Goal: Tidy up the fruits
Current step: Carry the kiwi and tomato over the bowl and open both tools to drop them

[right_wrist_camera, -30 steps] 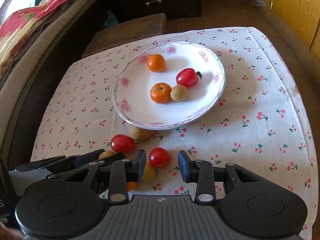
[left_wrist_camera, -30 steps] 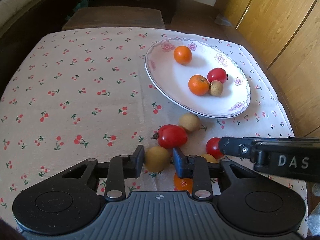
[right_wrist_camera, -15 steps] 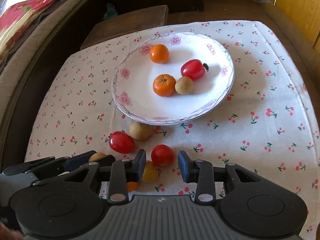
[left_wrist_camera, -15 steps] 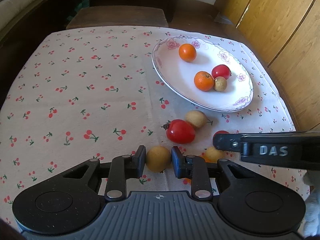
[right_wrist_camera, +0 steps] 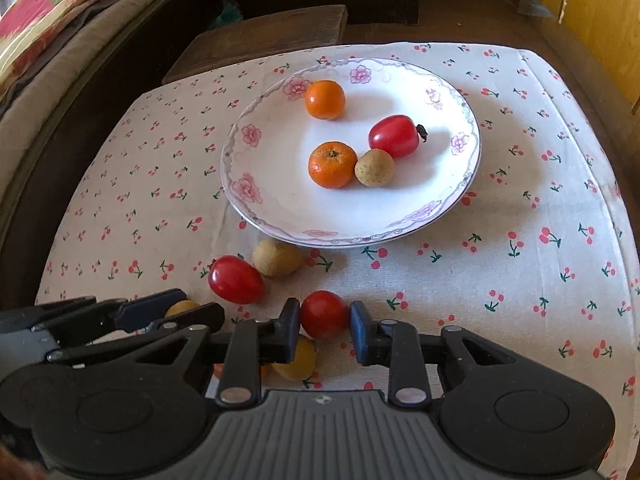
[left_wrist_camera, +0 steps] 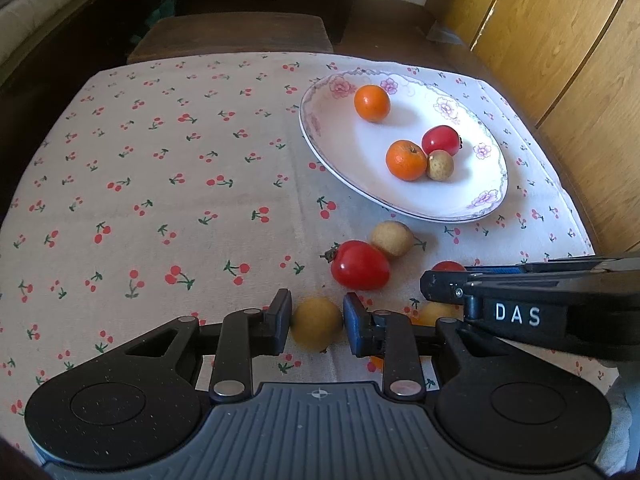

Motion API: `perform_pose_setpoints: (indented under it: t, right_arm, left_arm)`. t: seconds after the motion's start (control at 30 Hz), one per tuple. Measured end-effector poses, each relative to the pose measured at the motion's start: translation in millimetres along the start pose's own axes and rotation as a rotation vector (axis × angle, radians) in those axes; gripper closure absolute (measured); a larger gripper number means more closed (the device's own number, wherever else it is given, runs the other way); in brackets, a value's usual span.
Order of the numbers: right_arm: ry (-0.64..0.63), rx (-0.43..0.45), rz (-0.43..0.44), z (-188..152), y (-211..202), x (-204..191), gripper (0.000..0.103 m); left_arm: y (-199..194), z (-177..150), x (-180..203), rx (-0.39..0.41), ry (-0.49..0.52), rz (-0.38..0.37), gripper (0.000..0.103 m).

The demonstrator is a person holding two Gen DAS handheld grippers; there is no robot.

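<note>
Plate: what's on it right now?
On the plate: two oranges, one red tomato, and one tan round fruit touching the nearer orange. Nothing covers the plate's inside; what lies beneath the plate is hidden.

Hand-held gripper [left_wrist_camera: 317, 322] clamping tan fruit [left_wrist_camera: 316, 328]

Orange fruit [left_wrist_camera: 375, 361] mostly hidden beneath the left tool's [left_wrist_camera: 317, 322] right finger, yellow fruit [right_wrist_camera: 298, 359] half covered under the right tool's [right_wrist_camera: 325, 327] left finger, tabletop [right_wrist_camera: 520, 216] cut off at the edges
</note>
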State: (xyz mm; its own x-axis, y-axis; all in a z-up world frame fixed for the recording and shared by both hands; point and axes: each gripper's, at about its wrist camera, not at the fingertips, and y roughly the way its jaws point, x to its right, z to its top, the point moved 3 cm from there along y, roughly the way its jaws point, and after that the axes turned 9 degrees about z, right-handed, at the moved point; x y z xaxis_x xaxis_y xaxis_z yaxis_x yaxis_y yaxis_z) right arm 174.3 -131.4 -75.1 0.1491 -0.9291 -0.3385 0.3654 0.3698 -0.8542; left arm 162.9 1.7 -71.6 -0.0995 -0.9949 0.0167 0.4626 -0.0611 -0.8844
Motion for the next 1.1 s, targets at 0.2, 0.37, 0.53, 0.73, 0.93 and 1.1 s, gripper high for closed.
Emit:
perform_pose_setpoints:
  t: [0.2, 0.37, 0.53, 0.73, 0.93, 1.1]
  right_arm:
    - [-0.042, 0.01, 0.008, 0.2, -4.8, -6.8, 0.075]
    - [-0.058, 0.017, 0.006, -4.7, -14.0, -5.4, 0.075]
    - [-0.072, 0.034, 0.008, -9.8, -32.0, -2.0, 0.075]
    - [-0.077, 0.072, 0.027, -14.5, -56.6, -1.8, 0.075]
    - [-0.08, 0.097, 0.012, -7.4, -66.0, 1.9, 0.075]
    - [-0.053, 0.112, 0.004, 7.5, -60.8, 8.0, 0.075]
  left_arm:
    - [-0.4, 0.4, 0.1, 0.001, -0.007, 0.004, 0.067]
    - [-6.4, -2.9, 1.4, 0.007, 0.011, 0.012, 0.068]
    - [-23.1, 1.3, 2.9, 0.029, -0.023, -0.004, 0.068]
    - [-35.8, 0.6, 11.3, 0.016, -0.037, 0.028, 0.068]
    - [-46.3, 17.3, 27.4, 0.066, -0.019, 0.009, 0.068]
    - [-43.3, 36.2, 35.6, 0.102, -0.009, -0.008, 0.068]
